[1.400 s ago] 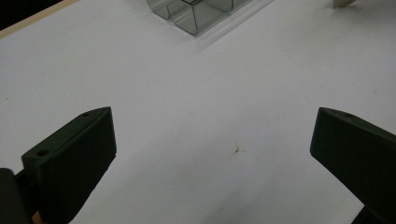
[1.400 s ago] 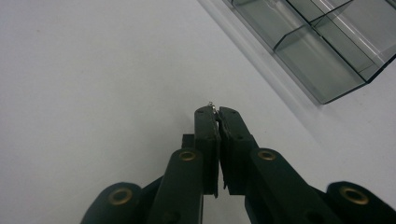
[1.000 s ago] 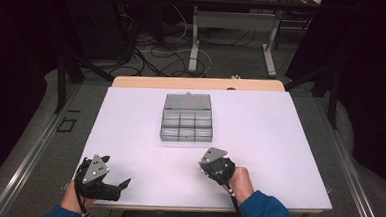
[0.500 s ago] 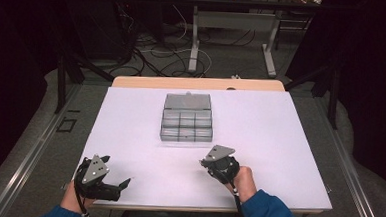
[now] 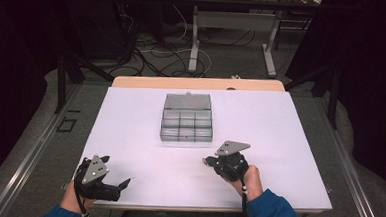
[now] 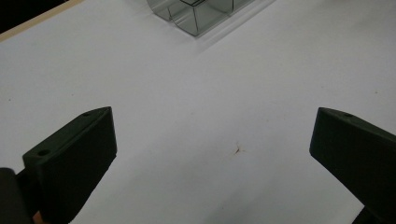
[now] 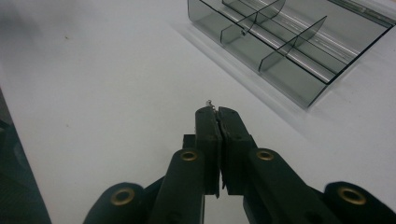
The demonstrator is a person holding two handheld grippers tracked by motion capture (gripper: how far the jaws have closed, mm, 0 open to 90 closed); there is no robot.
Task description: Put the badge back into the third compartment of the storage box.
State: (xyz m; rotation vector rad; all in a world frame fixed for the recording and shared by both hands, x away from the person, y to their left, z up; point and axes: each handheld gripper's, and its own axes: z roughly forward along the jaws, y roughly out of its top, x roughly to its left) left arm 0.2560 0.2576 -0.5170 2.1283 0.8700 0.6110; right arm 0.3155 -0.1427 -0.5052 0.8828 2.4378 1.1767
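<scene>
On my white table (image 5: 279,143) the clear compartment box (image 5: 186,124) sits open at the middle, just ahead of my right gripper (image 7: 216,112), whose jaws are pressed together pinching a tiny screw (image 7: 210,103) at their tips, while my left gripper (image 5: 119,182) rests spread wide near the front edge.
</scene>
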